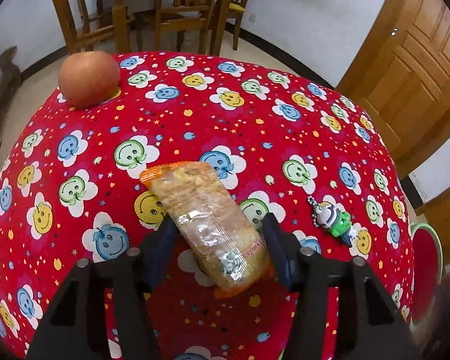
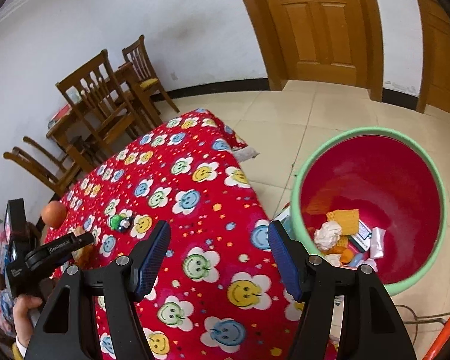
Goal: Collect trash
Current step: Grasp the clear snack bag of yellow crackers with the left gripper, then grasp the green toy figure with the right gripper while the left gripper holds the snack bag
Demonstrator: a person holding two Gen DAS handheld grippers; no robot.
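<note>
An orange snack wrapper (image 1: 207,222) lies on the red smiley tablecloth (image 1: 195,120). My left gripper (image 1: 219,228) is open, its fingers on either side of the wrapper's near half, with a gap on the right side. In the right wrist view the left gripper (image 2: 75,240) and wrapper (image 2: 84,253) show at far left. My right gripper (image 2: 219,234) is open and empty above the table's right part. The red bin with a green rim (image 2: 297,186) stands on the floor right of the table and holds several pieces of trash (image 2: 342,234).
An apple (image 1: 88,78) sits at the table's far left corner and shows in the right wrist view (image 2: 54,213). A green toy keychain (image 1: 336,219) lies right of the wrapper. Wooden chairs (image 2: 99,105) and a table stand beyond. The bin's edge (image 1: 435,240) shows at right.
</note>
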